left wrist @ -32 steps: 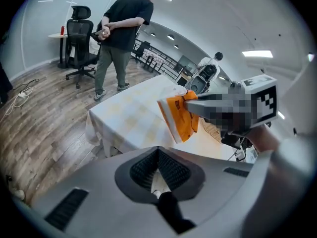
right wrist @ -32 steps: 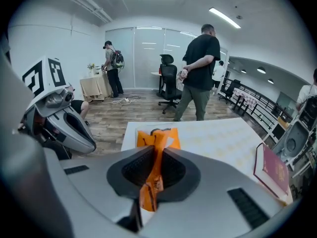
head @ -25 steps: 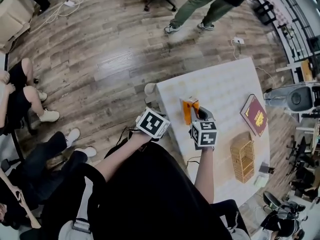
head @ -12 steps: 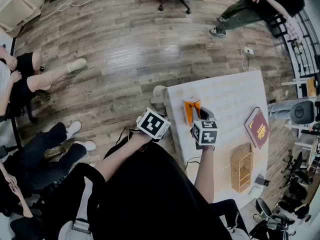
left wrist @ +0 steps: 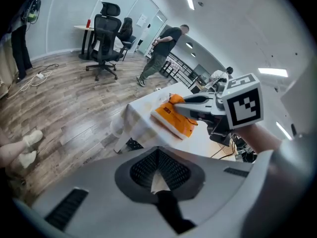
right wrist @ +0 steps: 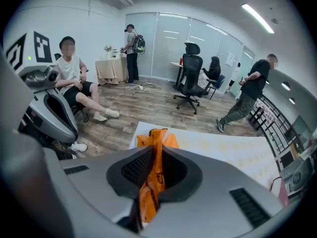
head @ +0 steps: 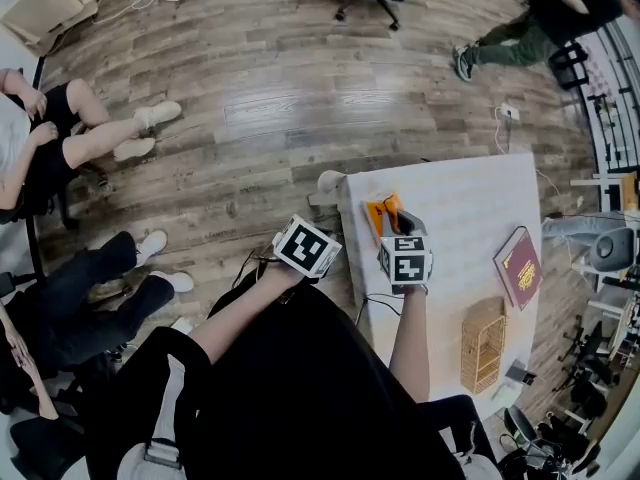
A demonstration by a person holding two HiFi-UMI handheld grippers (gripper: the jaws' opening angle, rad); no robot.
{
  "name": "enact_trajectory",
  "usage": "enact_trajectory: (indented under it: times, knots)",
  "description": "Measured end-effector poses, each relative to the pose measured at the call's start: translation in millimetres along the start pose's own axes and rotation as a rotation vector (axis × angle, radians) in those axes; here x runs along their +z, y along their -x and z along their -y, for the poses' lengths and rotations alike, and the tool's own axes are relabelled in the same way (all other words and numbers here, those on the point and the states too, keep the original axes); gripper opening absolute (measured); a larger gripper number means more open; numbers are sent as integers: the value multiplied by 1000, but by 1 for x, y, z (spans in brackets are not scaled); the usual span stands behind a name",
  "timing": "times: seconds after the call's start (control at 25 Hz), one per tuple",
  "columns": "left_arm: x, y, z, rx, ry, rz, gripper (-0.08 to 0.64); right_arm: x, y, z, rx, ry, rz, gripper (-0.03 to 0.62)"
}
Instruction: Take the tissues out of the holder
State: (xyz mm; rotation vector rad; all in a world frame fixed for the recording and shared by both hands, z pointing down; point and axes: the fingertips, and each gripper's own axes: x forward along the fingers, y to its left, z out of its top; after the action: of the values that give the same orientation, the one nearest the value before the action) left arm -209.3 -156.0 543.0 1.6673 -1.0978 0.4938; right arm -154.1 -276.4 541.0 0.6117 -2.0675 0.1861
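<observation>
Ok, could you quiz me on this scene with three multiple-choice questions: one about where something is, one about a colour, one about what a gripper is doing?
1. Where is the red book?
A) on the floor
B) on the white table
C) on a chair

2. What colour is the tissue pack?
A) orange
B) blue
C) green

3. The jaws of the right gripper are:
A) wide open and empty
B) shut on the book
C) shut on the tissue pack

Answers: B, the book lies flat on the tabletop; A, the wrapper is bright orange; C, the pack is pinched between the jaws.
</observation>
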Motion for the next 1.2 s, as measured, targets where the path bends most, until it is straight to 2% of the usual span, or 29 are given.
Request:
enact_trajectory:
  times: [0.12, 0.28, 0.4, 0.44, 0.76, 1.2]
  knots:
    - [-3, 2, -4, 13, 16, 5, 0, 1, -6, -4, 6, 27, -4, 36]
    - [-8, 5, -5, 15, 29, 3, 0, 4, -4, -3, 0, 16, 17, 46]
    - [-12, 5, -3, 16, 28, -1, 0, 8, 3, -3, 16, -16, 49, 133]
    - [-12, 4, -1, 15, 24, -3, 0, 10, 7, -3, 15, -20, 59, 143]
    - [-19, -6, 22, -9, -39, -33, 0, 10, 45, 5, -33, -45, 145, 149]
    - [-31, -17, 52, -24, -119, -59, 0, -20, 82, 2, -58, -105, 172, 147]
